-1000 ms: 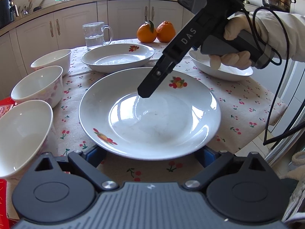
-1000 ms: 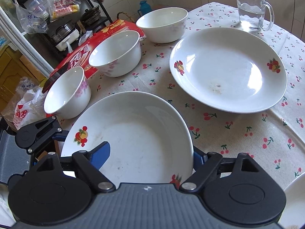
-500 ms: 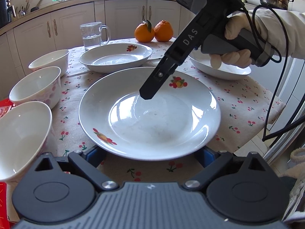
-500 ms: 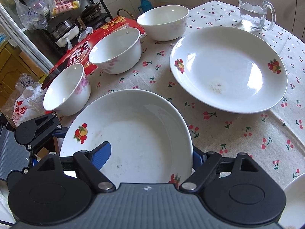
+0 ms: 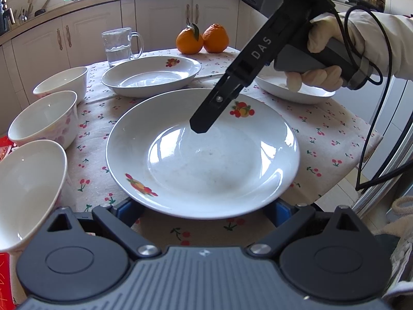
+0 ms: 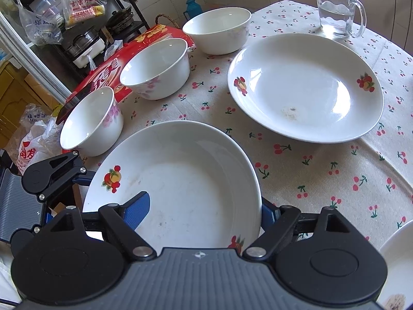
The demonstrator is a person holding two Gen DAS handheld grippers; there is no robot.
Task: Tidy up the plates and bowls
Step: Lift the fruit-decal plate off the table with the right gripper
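Note:
A white deep plate [image 5: 206, 170] [image 6: 185, 180] with fruit prints lies at the table's near edge. Its near rim covers the fingertips of my left gripper [image 5: 205, 208], whose jaws stand wide open beneath it. My right gripper [image 6: 204, 206] straddles the opposite rim with its jaws apart. One blue pad [image 6: 136, 206] is over the plate's inside and the other finger is hidden behind the rim. A second plate [image 5: 152, 77] [image 6: 304, 87] and a third [image 5: 296, 93] lie further back. Three white bowls [image 6: 216, 31] [image 6: 155, 67] [image 6: 90, 124] stand in a row on the left.
A glass mug of water [image 5: 120, 45] [image 6: 338, 10] and two oranges [image 5: 201, 38] stand at the back of the cherry-print tablecloth [image 6: 322, 175]. A red box [image 6: 108, 77] lies behind the bowls. A gloved hand [image 5: 322, 75] and a black cable hang over the table's right side.

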